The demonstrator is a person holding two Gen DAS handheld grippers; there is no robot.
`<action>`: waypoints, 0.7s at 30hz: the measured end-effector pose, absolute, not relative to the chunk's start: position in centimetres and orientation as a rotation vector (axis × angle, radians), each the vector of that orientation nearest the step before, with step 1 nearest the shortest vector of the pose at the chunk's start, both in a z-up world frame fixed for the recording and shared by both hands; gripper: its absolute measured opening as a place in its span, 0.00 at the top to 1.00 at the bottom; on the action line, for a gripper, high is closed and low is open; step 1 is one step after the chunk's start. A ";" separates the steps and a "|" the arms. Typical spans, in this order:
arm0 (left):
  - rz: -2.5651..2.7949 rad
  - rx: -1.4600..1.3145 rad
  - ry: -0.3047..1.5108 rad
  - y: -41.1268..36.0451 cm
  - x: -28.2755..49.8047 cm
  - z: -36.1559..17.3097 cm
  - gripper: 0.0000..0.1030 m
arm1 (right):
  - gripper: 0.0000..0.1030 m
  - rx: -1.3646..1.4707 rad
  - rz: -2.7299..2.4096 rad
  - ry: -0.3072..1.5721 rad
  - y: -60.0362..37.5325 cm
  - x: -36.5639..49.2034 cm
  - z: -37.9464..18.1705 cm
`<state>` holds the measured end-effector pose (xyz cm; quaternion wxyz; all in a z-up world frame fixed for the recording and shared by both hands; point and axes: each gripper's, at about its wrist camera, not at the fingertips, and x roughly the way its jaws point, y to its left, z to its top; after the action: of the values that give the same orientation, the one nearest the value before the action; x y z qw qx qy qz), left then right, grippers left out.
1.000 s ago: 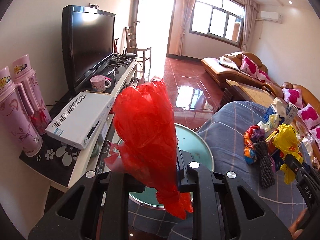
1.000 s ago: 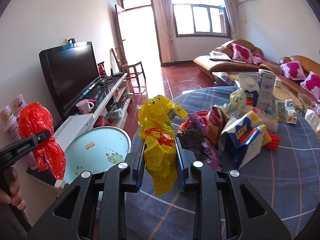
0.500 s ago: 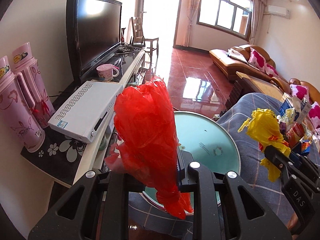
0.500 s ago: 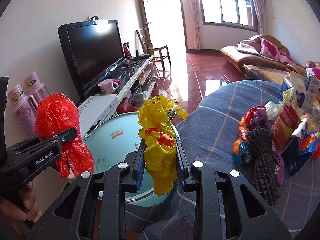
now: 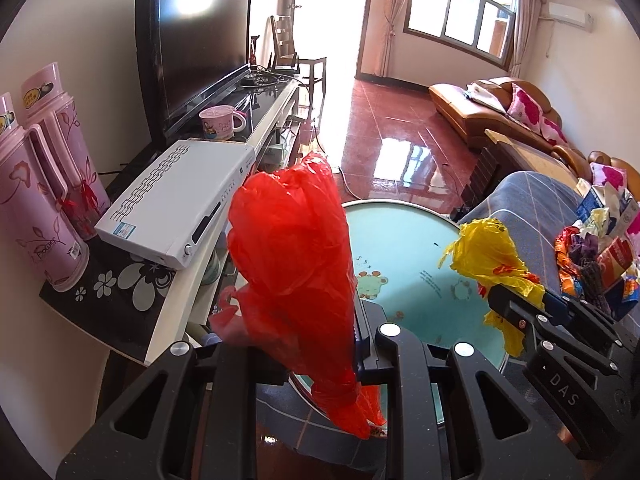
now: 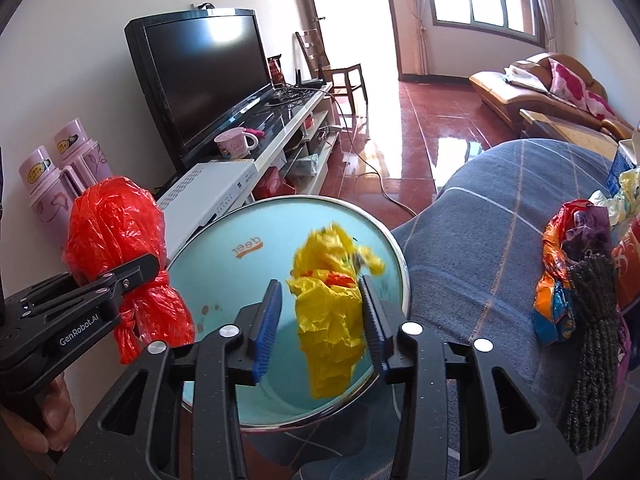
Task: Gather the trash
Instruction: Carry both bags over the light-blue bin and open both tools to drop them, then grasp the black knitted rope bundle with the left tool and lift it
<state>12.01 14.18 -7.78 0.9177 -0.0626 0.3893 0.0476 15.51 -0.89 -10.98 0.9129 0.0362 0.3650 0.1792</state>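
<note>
My left gripper (image 5: 304,340) is shut on a crumpled red plastic bag (image 5: 292,260), held upright beside the round teal bin (image 5: 400,240). The right wrist view shows that red bag (image 6: 116,236) and left gripper (image 6: 136,276) at the left of the bin (image 6: 396,264). Over the bin, my right gripper (image 6: 320,316) is open, its blue pads (image 6: 268,320) spread wide. A yellow plastic bag (image 6: 332,308) hangs blurred between them, against the right pad. The left wrist view shows the yellow bag (image 5: 492,264) at my right gripper (image 5: 516,312). More wrappers (image 6: 576,264) lie on the blue checked tablecloth (image 6: 480,240).
Left of the bin runs a low TV stand (image 5: 172,312) with a TV (image 5: 200,40), a white set-top box (image 5: 176,196), a pink mug (image 5: 220,124) and two pink flasks (image 5: 36,184). Shiny red floor (image 5: 400,140), a chair (image 5: 296,52) and sofas (image 5: 500,108) lie beyond.
Both grippers swung left from the table to the teal bin. My right gripper's jaws went from shut on the yellow bag to wide apart, and the bag now hangs loose and blurred.
</note>
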 end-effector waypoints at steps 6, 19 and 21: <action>0.121 -0.129 0.801 14.5 12.1 -7.9 0.55 | 0.49 0.076 0.339 0.717 -1.9 14.8 -10.2; 0.157 -0.136 0.777 13.3 11.3 -6.9 0.21 | 0.37 0.119 0.220 0.643 -6.8 11.9 -8.4; 0.152 -0.126 0.774 12.8 11.2 -6.8 0.20 | 0.37 0.137 0.199 0.644 -7.9 11.6 -8.4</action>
<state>11.15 12.76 -6.76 0.9214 -0.0614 0.3766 0.0740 11.57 -7.88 -8.42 0.9414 0.0673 0.3158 0.0976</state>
